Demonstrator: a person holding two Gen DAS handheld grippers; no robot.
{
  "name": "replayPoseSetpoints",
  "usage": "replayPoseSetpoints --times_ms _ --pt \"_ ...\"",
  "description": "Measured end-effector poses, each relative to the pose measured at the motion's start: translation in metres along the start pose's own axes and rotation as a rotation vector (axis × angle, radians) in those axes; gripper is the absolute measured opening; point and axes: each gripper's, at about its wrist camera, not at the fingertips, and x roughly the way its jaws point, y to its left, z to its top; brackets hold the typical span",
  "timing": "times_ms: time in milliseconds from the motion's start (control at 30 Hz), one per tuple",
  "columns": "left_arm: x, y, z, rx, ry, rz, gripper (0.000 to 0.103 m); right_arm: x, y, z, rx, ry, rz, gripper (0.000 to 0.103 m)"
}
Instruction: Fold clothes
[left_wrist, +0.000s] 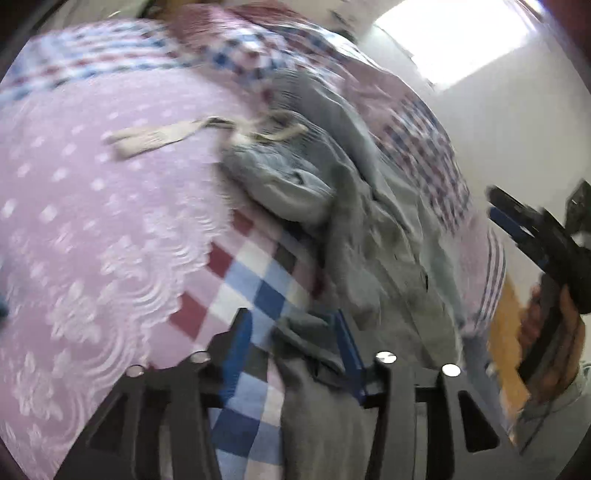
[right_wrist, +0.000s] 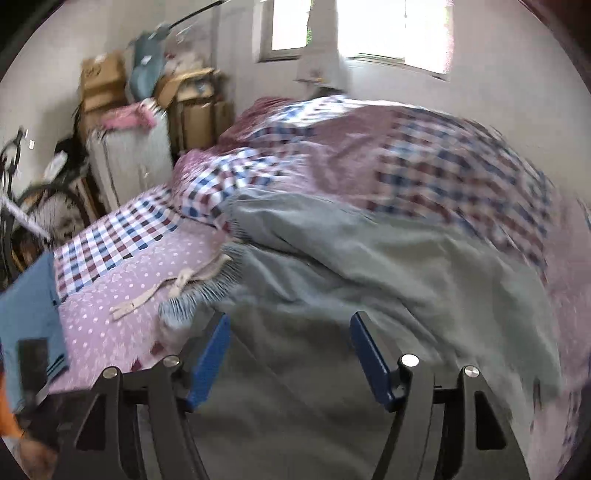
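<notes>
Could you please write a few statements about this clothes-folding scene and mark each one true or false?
1. The grey garment lies on a bed cover with pink dotted and checked parts. True.
2. The right gripper is shut on the grey garment. False: its jaws stand wide apart over the cloth, gripping nothing.
3. A cream drawstring lies on the pink dotted part of the cover. True.
4. The grey garment is already folded into a neat flat square. False: it lies spread and rumpled.
5. Grey cloth sits between the jaws of the left gripper, beside its right jaw. True, though blur hides whether it is gripped.
</notes>
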Motion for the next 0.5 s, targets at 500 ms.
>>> replayPoseSetpoints --times_ms 500 --pt "0.015 -0.015 -0.015 0.016 -0.018 0.085 0.012 -0.088 -0.189 -0.205 0.445 0.104 -0.033 0.073"
